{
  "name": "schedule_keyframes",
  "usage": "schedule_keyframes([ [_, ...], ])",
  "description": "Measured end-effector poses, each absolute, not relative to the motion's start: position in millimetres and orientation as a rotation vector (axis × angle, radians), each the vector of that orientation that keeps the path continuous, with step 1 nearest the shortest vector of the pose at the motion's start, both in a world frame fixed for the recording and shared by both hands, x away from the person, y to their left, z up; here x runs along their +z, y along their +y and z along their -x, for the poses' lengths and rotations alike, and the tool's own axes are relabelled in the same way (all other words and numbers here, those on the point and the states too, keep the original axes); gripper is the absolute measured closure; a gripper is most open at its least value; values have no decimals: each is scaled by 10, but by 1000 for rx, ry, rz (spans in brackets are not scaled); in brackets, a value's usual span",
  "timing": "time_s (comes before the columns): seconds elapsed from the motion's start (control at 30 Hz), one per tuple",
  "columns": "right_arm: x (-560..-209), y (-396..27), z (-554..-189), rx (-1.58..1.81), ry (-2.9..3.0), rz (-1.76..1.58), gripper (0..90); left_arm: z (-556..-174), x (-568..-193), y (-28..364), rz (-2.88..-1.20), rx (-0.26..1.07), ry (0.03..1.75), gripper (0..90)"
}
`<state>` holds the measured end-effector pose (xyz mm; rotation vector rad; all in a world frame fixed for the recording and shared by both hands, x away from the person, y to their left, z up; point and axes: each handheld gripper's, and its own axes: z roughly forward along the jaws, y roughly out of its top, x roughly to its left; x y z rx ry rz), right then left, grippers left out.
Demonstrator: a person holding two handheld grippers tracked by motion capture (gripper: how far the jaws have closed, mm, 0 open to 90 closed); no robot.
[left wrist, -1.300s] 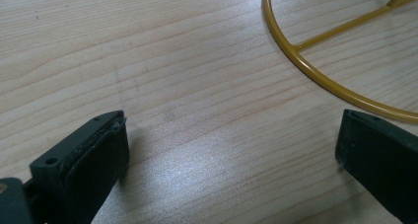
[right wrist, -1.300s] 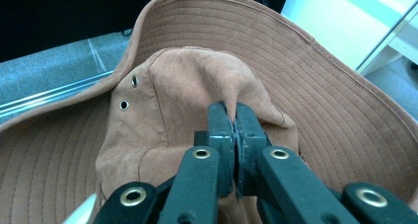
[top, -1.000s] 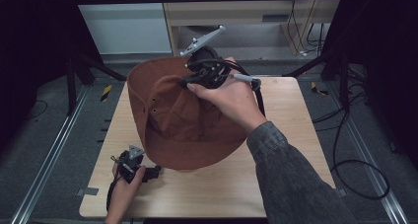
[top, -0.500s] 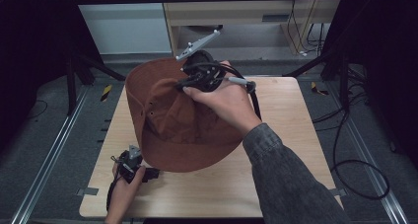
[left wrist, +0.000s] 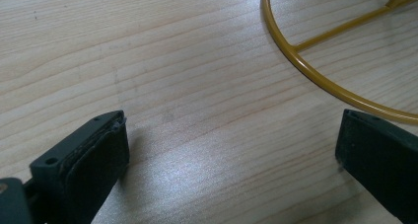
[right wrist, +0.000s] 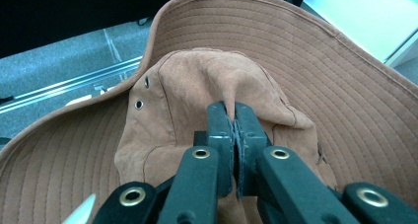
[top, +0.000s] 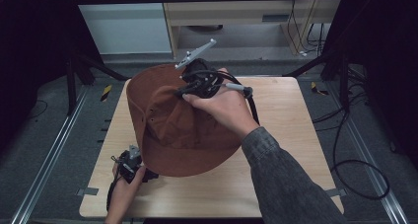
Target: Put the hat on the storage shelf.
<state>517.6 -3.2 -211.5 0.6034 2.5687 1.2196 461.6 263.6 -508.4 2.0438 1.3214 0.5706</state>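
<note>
A brown wide-brimmed hat (top: 172, 130) hangs tilted above the wooden table (top: 291, 125), brim toward the near left. My right gripper (top: 190, 88) is shut on a pinched fold of the hat's crown (right wrist: 217, 81); in the right gripper view the two pads press together on the cloth at my right gripper (right wrist: 233, 115). My left gripper (top: 130, 165) rests low at the table's near left corner. In the left gripper view its jaws stand wide apart at my left gripper (left wrist: 231, 145) over bare wood, nothing between them. A yellow wire ring (left wrist: 296, 61) lies on the table just beyond.
A shelf unit (top: 246, 12) stands behind the table. Black frame legs (top: 84, 66) flank the table at the back left and right. Cables (top: 355, 155) trail over the floor on the right. The hat hides the middle of the tabletop in the high view.
My right hand has shifted the hat slightly toward the far left and tilted it a little more. The left gripper has stayed in place.
</note>
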Motion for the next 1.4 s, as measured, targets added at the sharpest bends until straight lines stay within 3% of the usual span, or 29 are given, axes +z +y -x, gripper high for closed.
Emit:
schedule_keyframes([
  [0.67,-2240,-26,-5210,1212,2596,-624,827,-4616,-5084,2631,-2045,570,1320,0],
  [1.03,-2239,-43,-5215,1216,2587,-639,699,-4616,-5084,2628,-2045,570,1320,0],
  [1.4,-2203,-102,-5201,1226,2569,-666,499,-4616,-5084,2629,-2045,570,1319,0],
])
